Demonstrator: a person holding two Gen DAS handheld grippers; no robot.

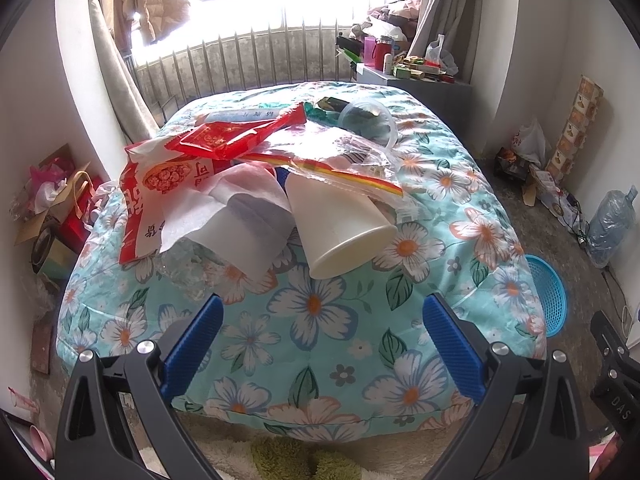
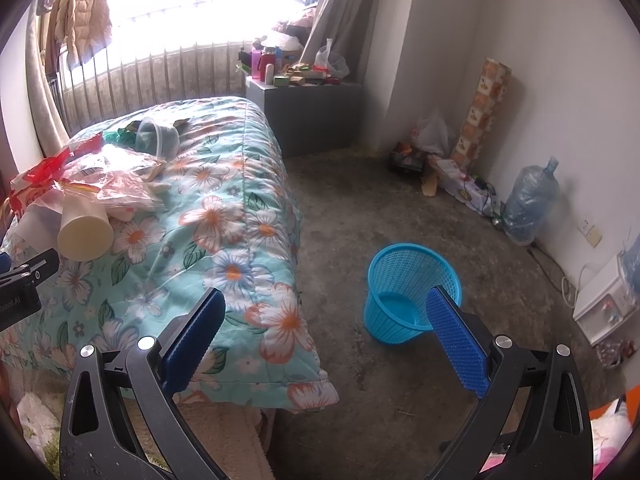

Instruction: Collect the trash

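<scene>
Both tongs spread wide, left tongs [image 1: 322,312] facing paper cup [image 1: 340,228], right tongs [image 2: 326,308]

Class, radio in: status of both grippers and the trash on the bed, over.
Left gripper open, empty. Right gripper open, empty. White paper cup and wrappers heaped on floral quilt. Blue mesh plastic basket empty, path unobstructed.

Heavily backlit in both views: blown-out white window [image 1: 288,4] behind the grey metal railing, detail up there gone completely. Soft daylight spilled over the turquoise floral quilt [image 1: 312,320], leaving only faint shadows under the white paper cup [image 1: 340,228]. Dimmer toward the grey concrete floor [image 2: 400,208]. Strong fisheye bending at the edges, black vignette in the corners. Mostly sharp in the centre, softer and smeary near the rim.
</scene>
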